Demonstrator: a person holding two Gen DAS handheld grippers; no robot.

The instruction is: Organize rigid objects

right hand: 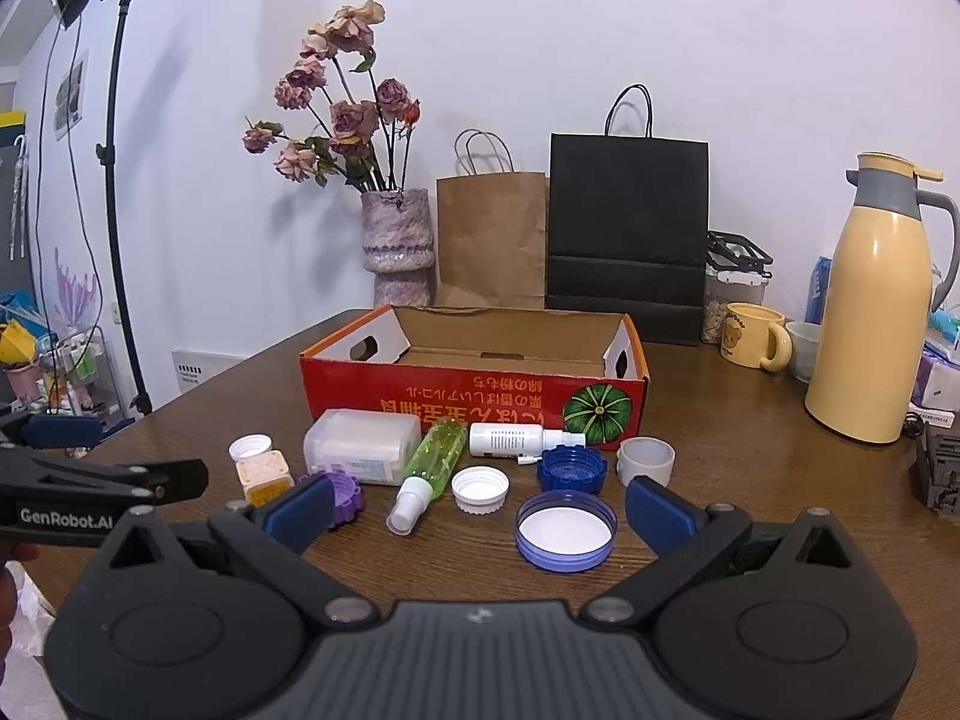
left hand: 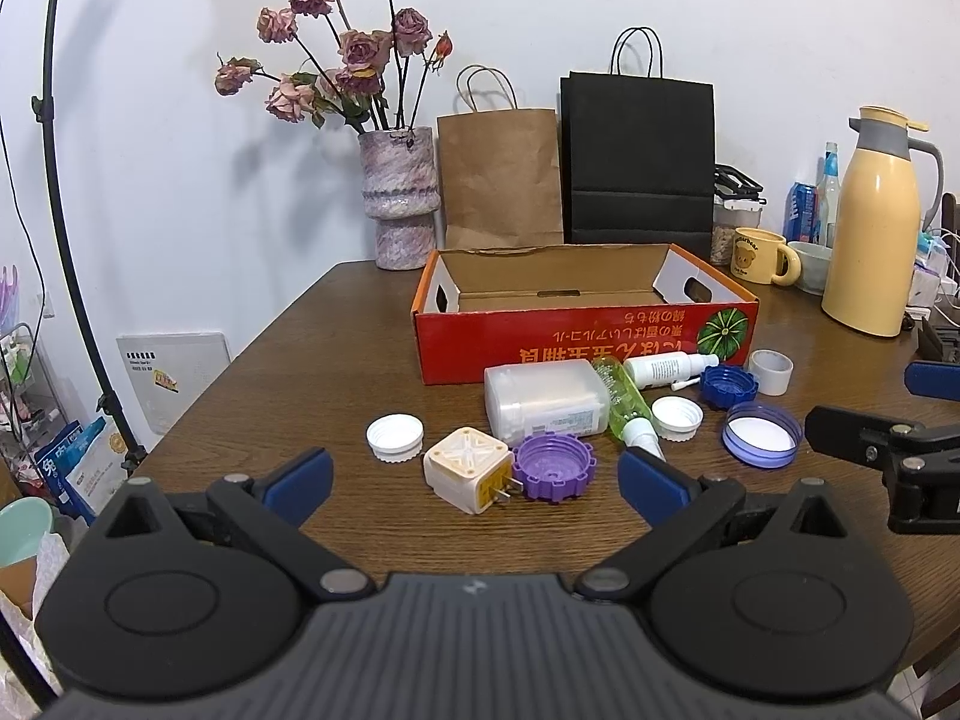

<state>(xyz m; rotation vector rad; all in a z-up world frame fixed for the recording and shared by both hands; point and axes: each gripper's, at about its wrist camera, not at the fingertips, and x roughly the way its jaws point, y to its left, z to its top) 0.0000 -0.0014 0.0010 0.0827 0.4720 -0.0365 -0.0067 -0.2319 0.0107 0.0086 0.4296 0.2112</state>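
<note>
Bench (left hand: 336, 324) layout, referenced to the red cardboard box (left hand: 576, 342): box stands open-topped. Just in front of it lie a white rectangular container (left hand: 543, 399), a green spray bottle (left hand: 627, 405), a white spray bottle (left hand: 663, 369), a dark blue cap (left hand: 728, 386), a white tape roll (left hand: 770, 370), two white caps, a large blue lid (left hand: 761, 435), a purple cap (left hand: 555, 466) and a plug adapter (left hand: 468, 477). Left tool (left hand: 474, 477): fingers apart, empty, adapter and purple cap between them. Right tool (right hand: 477, 507): fingers apart, empty, near the large blue lid.
</note>
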